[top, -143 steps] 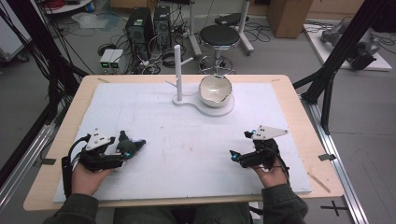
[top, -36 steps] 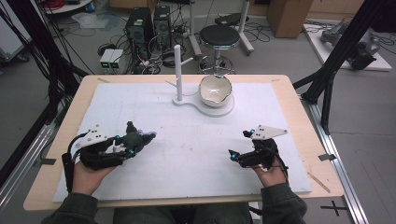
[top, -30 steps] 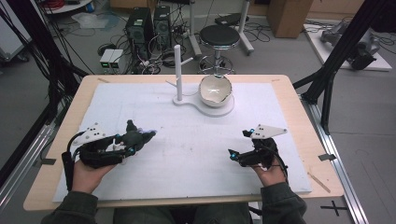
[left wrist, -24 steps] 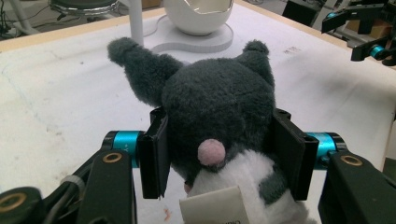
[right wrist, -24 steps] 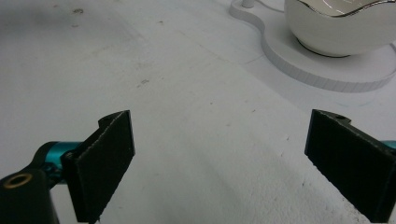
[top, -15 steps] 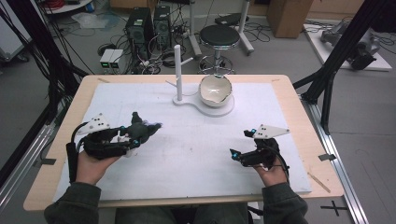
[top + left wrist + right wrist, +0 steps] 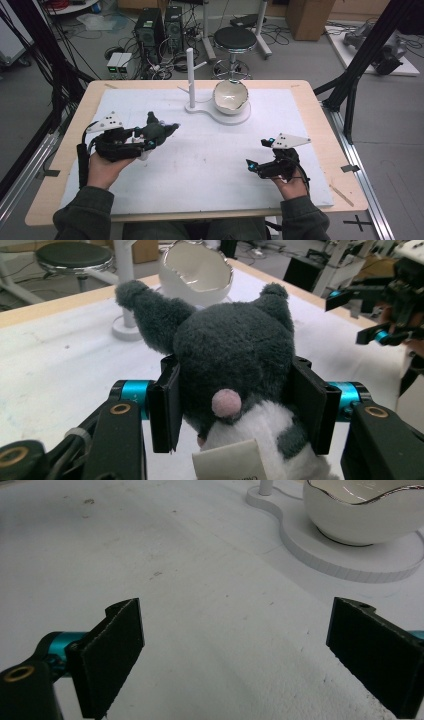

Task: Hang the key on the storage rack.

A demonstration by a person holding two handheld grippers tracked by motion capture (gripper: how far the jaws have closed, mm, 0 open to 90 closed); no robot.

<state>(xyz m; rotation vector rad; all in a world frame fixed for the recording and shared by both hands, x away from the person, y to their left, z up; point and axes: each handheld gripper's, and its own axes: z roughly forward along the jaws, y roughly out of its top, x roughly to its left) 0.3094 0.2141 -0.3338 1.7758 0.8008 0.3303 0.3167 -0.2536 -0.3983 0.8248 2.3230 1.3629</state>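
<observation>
- Left gripper (image 7: pixel 159 131) jaws clamped on the dark grey plush toy (image 7: pixel 235 352), pads on both sides of its head; toy off the worktop (image 7: pixel 210 165), left of centre.
- Right gripper (image 7: pixel 260 159) jaws wide apart, nothing between them, low over the worktop near its right side.
- Likely step: carry the toy to the white bowl (image 7: pixel 230 97) on the stand (image 7: pixel 192 80).
- Keep the squeeze steady; the plush is soft and could slip.
- Clear the bowl's jagged rim, avoid the stand's post, release low.
</observation>
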